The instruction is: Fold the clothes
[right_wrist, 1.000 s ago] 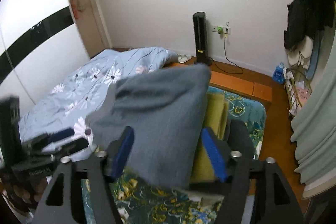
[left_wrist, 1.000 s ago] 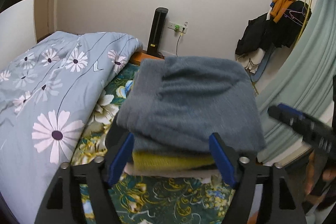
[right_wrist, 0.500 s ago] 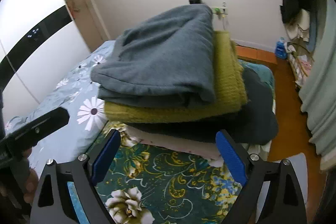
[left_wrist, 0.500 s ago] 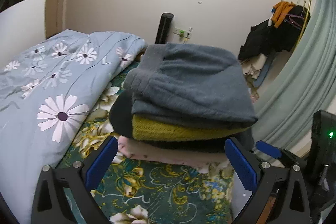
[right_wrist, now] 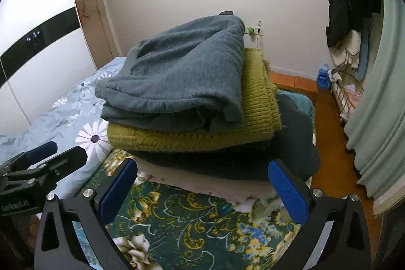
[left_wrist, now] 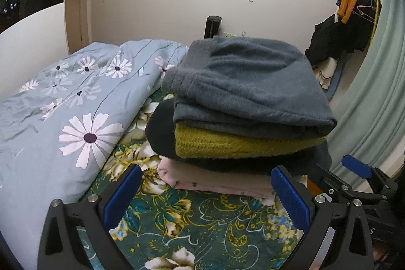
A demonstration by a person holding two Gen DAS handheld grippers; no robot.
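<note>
A folded grey-blue sweater (left_wrist: 248,82) lies on top of a stack of folded clothes: an olive knit (left_wrist: 227,143), a black garment (left_wrist: 162,133) and a pink one (left_wrist: 202,179). The stack rests on a dark green floral bedsheet (left_wrist: 202,224). It also shows in the right wrist view, grey-blue sweater (right_wrist: 182,72) on top. My left gripper (left_wrist: 206,194) is open and empty, just in front of the stack. My right gripper (right_wrist: 202,189) is open and empty, also in front of it. The right gripper shows at the left view's right edge (left_wrist: 359,181).
A pale blue daisy quilt (left_wrist: 63,113) lies bunched left of the stack. A black tower speaker (left_wrist: 212,27) stands by the far wall. Clothes hang on a rack (left_wrist: 349,24) at the right, beside a green curtain (left_wrist: 379,92). The wooden floor (right_wrist: 329,133) is right of the bed.
Both grippers let go of the grey-blue sweater, opened wide and drew back. The sweater now rests on the stack.
</note>
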